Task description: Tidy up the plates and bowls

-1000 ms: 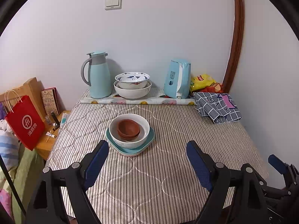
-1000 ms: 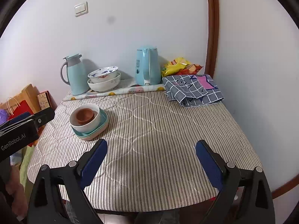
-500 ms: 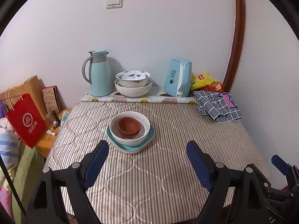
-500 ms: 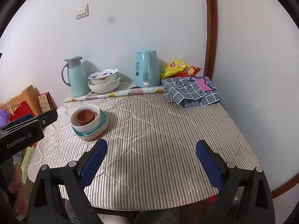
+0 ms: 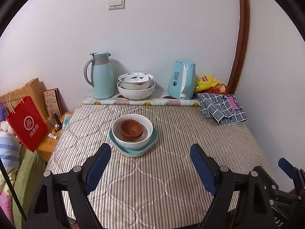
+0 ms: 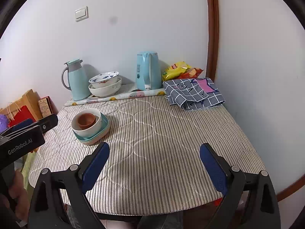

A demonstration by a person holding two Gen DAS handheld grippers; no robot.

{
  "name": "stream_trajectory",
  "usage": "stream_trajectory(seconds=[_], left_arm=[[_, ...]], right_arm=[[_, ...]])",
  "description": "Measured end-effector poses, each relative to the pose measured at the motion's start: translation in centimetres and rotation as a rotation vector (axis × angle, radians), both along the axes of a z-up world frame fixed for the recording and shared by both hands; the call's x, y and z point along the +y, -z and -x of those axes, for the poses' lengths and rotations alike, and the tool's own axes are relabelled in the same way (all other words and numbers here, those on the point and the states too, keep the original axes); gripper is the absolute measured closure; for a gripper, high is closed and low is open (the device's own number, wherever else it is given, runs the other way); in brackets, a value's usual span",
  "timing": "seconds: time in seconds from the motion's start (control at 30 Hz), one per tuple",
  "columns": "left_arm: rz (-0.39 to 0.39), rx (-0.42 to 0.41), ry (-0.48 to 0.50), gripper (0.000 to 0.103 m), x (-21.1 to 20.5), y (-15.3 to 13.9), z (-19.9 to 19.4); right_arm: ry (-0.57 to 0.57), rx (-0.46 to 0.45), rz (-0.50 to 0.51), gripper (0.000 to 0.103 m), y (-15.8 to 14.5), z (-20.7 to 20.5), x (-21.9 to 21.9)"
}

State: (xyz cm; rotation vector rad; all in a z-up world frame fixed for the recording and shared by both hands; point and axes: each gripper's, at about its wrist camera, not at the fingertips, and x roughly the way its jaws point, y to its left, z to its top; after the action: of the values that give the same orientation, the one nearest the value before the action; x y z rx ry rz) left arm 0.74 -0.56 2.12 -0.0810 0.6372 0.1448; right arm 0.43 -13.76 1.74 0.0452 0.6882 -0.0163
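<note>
The left gripper (image 5: 150,156) is gaping wide over the table (image 5: 171,171), gripping nothing; the stacked bowls (image 5: 132,131) and plates (image 5: 133,150) are sitting just ahead. The right gripper (image 6: 154,156) is likewise hanging wide and empty, the stack ahead-left.

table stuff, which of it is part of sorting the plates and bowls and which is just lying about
Part of the job:
- brown bowls
- white bowl holding them
- teal plates beneath
- two nested bowls by the wall

Just lying about:
- thermos jug
- electric kettle
- snack bags
- checked cloth
- red bag
</note>
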Motion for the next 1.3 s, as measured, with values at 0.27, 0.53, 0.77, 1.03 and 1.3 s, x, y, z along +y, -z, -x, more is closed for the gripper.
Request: stream_trajectory(seconds=[0.27, 0.53, 0.77, 1.03, 1.3], left_arm=[[0.0, 0.003, 0.004, 0.019, -0.24, 0.08, 0.12], [0.0, -0.001, 0.003, 0.019, -0.16, 0.08, 0.21], [-0.002, 0.001, 0.0, 0.019, -0.09, 0.06, 0.22], [-0.002, 0.0, -0.001, 0.019, 0.03, -0.02, 0.09], [-0.004, 0.002, -0.004, 0.019, 0.14, -0.04, 0.08]], right_arm=[[0.002, 0.001, 0.004, 0.008, -0.09, 0.08, -0.01], [0.001, -0.002, 0.001, 0.008, -0.08, 0.03, 0.07], [0.0, -0.004, 0.003, 0.008, -0.09, 0.07, 0.14], [0.001, -0.008, 0.004, 0.008, -0.31, 0.25, 0.27], [0.0, -0.014, 0.0, 0.008, -0.46, 0.28, 0.25]])
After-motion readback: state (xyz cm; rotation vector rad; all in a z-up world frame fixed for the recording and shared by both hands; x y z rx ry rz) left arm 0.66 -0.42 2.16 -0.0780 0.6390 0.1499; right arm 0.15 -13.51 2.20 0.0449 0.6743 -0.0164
